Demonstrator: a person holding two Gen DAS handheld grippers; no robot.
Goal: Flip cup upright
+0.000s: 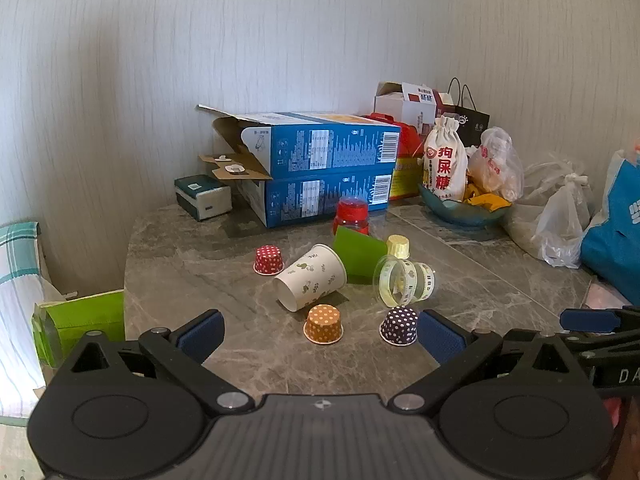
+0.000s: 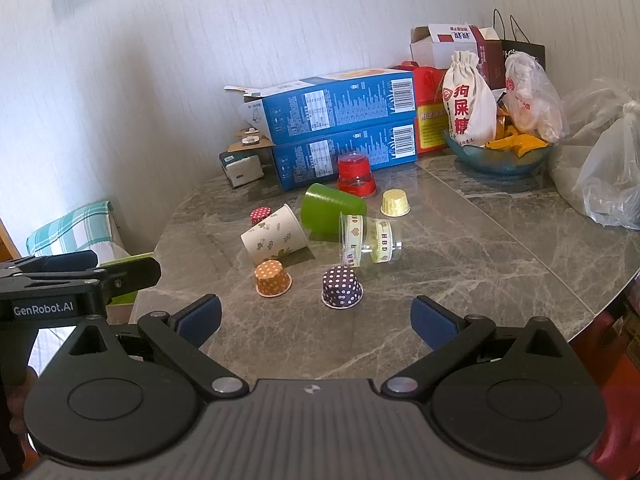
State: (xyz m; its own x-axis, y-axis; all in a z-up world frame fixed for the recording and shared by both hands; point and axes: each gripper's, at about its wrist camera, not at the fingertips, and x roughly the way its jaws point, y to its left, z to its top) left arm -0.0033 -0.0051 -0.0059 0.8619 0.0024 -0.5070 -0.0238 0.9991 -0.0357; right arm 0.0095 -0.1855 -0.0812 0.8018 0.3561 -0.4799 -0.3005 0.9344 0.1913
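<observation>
Both grippers hang back at the near edge of the grey marbled table (image 2: 460,248), and neither has anything in its grasp: the left gripper (image 1: 320,330) has its blue-padded fingers spread wide, and the right gripper (image 2: 316,320) is spread just as wide. That wide stance looks like readiness, jaws set broad enough to take a cup's body from the side. Just ahead of them, a small orange polka-dot paper cup (image 1: 323,324) and a small purple polka-dot paper cup (image 1: 399,326) sit mouth-down, nearest of all. Beyond those, the white paper cup with a leaf print (image 1: 310,276) lies on its side, mouth towards the left gripper, so it looks the likeliest one to be flipped. Beside it a green plastic cup (image 2: 332,209) and a clear plastic cup wrapped in ribbon (image 2: 370,245) lie tipped over too. Further out, a small red polka-dot paper cup (image 1: 269,259), a small yellow paper cup (image 2: 395,203) and a red plastic cup (image 2: 356,178) stand inverted, in front of two stacked blue cardboard boxes (image 2: 340,120)
</observation>
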